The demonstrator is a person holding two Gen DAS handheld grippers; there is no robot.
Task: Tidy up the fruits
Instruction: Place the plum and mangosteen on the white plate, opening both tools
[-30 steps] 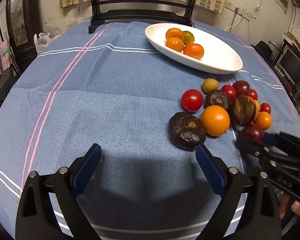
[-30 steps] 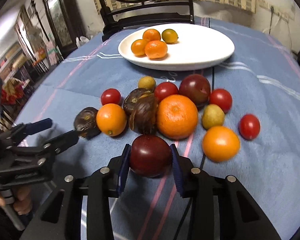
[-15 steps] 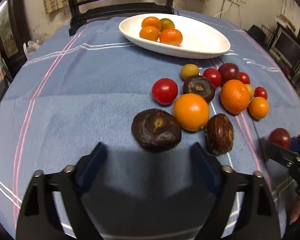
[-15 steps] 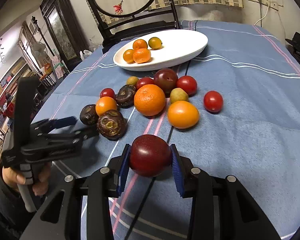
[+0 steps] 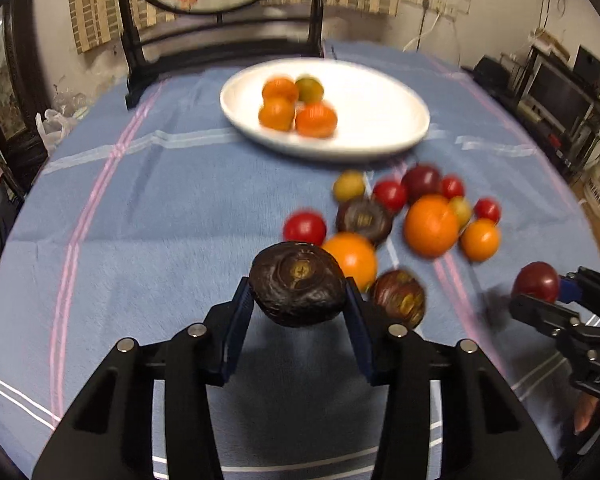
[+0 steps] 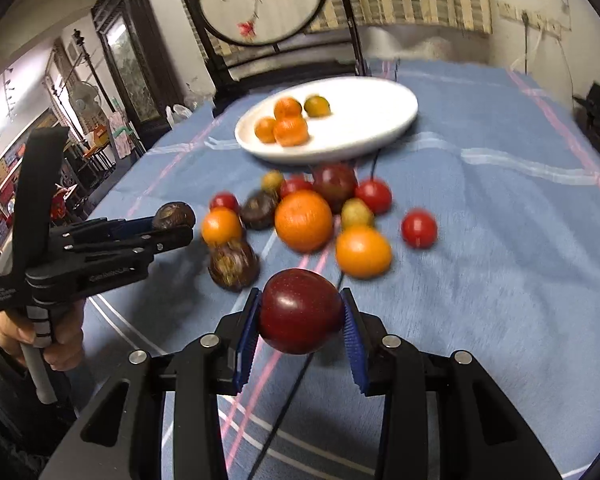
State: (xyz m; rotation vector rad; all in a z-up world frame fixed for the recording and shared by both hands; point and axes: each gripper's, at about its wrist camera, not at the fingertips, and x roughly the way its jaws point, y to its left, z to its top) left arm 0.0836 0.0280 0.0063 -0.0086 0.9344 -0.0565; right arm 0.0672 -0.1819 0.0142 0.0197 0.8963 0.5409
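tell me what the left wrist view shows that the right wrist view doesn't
Only the left wrist view: the dark wrinkled fruit close up between the left gripper pads, whose jaws are closing on it, and dark electronics on a shelf at the right.

Only the right wrist view: the dark red plum clamped in the right gripper, the hand on the left gripper's handle, and the whole round embroidered screen.

Both: the white plate with four small citrus fruits and the loose fruit pile on the blue tablecloth.

plate [image 5: 384, 136]: white
cloth [image 5: 160, 220]: blue, pink and white stripes
held plum [image 6: 300, 312]: dark red
tool pads [image 6: 247, 332]: blue
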